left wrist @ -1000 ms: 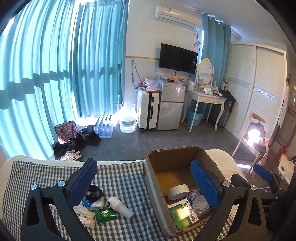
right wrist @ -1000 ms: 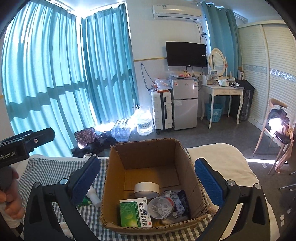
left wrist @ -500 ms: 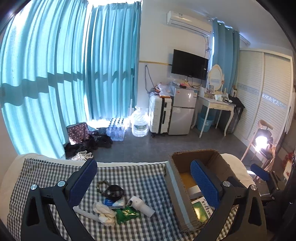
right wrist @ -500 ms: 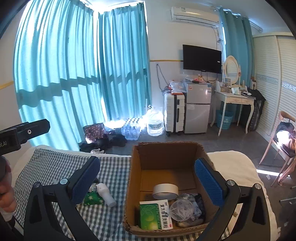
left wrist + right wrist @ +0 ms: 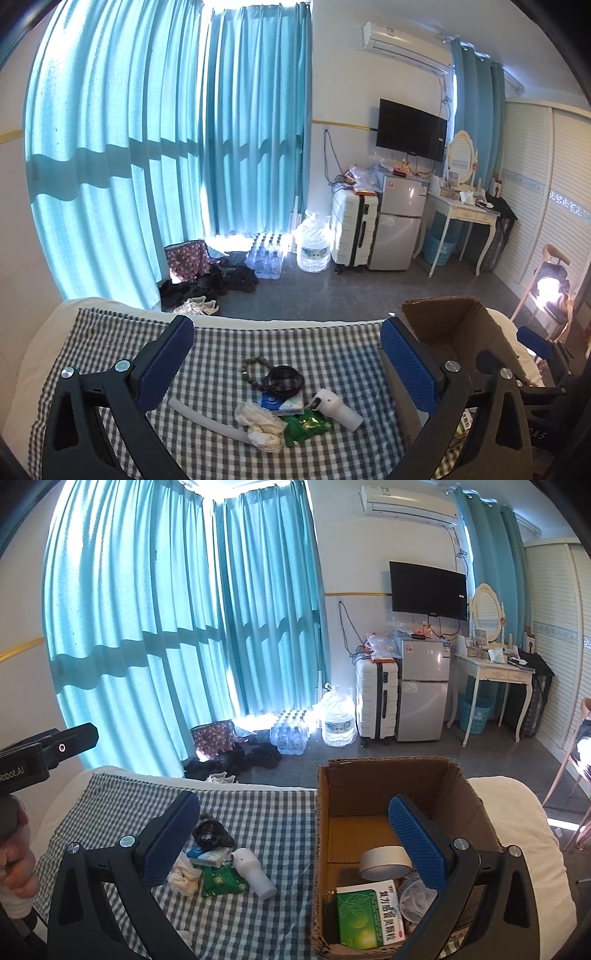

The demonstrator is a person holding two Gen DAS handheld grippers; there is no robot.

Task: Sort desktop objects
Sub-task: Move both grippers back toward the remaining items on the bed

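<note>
Left gripper (image 5: 286, 363) swung from box (image 5: 369, 786) to pile (image 5: 284, 410) left of box; next pick pending. Both grippers wide open, empty; right gripper (image 5: 295, 834).

Checked cloth (image 5: 221, 343) on white bed (image 5: 517, 801), bearing cardboard box (image 5: 384, 782) and small clutter (image 5: 288, 406).

Both wrist views face forward; shared checked cloth (image 5: 236, 343).

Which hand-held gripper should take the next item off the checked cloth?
Left. The left hand-held gripper is open and frames the pile: beads, tube, green packet. The right hand-held gripper straddles the box wall.
</note>
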